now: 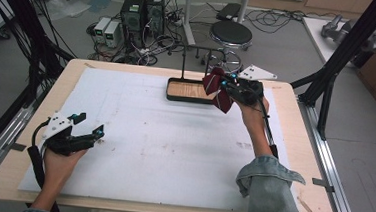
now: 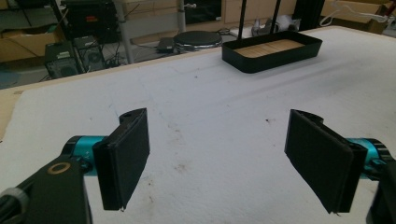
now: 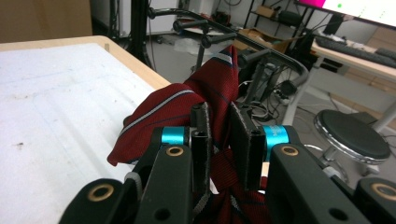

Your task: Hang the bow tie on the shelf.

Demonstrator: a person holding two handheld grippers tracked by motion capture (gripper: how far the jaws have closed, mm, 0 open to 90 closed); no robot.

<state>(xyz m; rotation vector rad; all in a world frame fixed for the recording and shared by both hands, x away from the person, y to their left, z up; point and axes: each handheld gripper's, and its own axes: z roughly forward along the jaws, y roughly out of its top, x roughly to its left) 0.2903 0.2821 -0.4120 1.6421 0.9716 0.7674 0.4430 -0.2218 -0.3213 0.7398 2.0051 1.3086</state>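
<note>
Overhead, right gripper (image 1: pixel 227 86) pinches a red tie (image 1: pixel 216 88) beside the tray (image 1: pixel 189 90).

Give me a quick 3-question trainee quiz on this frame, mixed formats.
1. True or false: the left gripper is shut on the red striped tie.
2. Multiple choice: where is the black tray? A) at the table's near edge by the person B) at the table's far edge, left of the right gripper in the high view C) on the floor beside the stool
3. Fill in: the tray's floor is made of ____.

Key:
1. False. Its jaws stand wide apart over the bare white mat; the right gripper is shut on the tie.
2. B
3. Wood
</note>
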